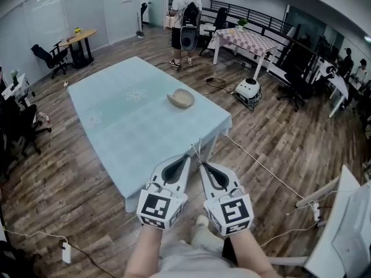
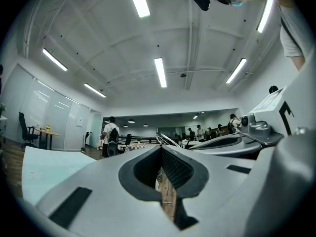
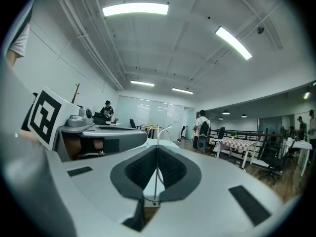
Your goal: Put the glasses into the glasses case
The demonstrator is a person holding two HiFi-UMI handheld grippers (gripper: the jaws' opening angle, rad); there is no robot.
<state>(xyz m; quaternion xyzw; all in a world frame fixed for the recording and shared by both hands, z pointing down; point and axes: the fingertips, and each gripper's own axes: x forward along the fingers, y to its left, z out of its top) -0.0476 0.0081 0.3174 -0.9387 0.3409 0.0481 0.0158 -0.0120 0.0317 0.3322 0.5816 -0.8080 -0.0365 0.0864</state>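
A beige glasses case (image 1: pixel 181 98) lies on the pale blue table (image 1: pixel 127 126), toward its far right side. Both grippers hover side by side over the table's near corner, well short of the case. My right gripper (image 1: pixel 203 165) is shut on thin wire-framed glasses (image 1: pixel 196 150), which stick up past its tip. In the right gripper view the glasses (image 3: pixel 159 132) pass between the closed jaws of the right gripper (image 3: pixel 157 148). My left gripper (image 1: pixel 186 157) is shut with nothing in it (image 2: pixel 161 150); from the left gripper view the glasses (image 2: pixel 168 139) show just to its right.
A person with a backpack (image 1: pixel 185 13) stands beyond the table's far end. A white round machine (image 1: pixel 248 90) sits on the wooden floor to the right, with cables nearby. A checkered table (image 1: pixel 249 39) and office chairs (image 1: pixel 51 57) stand further off.
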